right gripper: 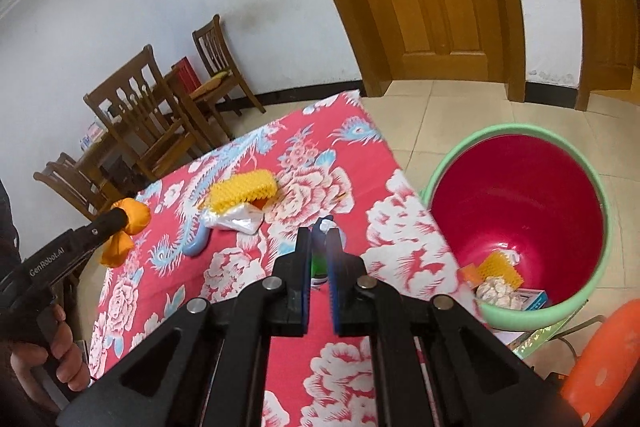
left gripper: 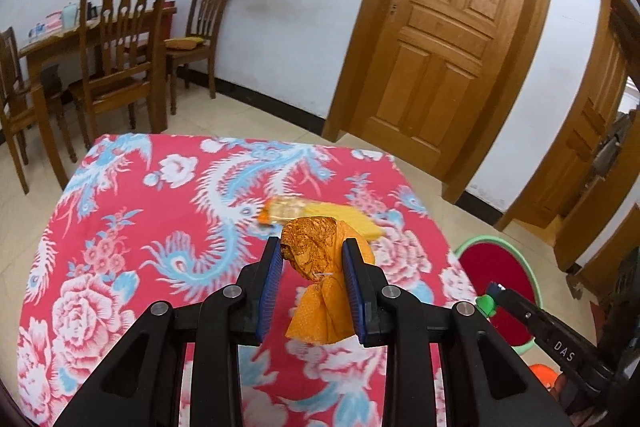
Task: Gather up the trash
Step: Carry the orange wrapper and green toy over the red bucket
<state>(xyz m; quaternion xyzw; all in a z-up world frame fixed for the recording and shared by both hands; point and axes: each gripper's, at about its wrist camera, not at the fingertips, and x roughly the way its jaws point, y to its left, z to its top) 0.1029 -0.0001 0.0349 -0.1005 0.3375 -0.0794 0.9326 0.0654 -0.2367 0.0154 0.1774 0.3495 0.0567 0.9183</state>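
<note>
Between the blue ribbed pads of the left tongs (left gripper: 310, 267) an orange cloth bundle (left gripper: 320, 255) is pinched, lifted clear of the counter (left gripper: 120, 227). The bundle is soft and crumpled, knotted at its waist, with its long axis running along the fingers and a loose tail hanging back toward the handle. The right tongs (right gripper: 319, 255) are pressed nearly together on a small green bottle with a white cap (right gripper: 322, 247), its cap pointing away from the handle.

The coming drop is judged to turn on one relation: the red bucket with a green rim (right gripper: 516, 131) stands on the floor off the counter's edge, to the right of and below both tongs. It lies just beside the right tongs and well apart from the left, so the bottle has the shorter path.

Ahead of the right tongs on the counter, a yellow honeycomb foam sleeve (right gripper: 242, 189) is seen resting against a crinkled white plastic bag (right gripper: 232, 221). Similar foam and crumpled paper are already in the bucket. The counter is covered by a red cloth printed with flowers and phoenixes.
</note>
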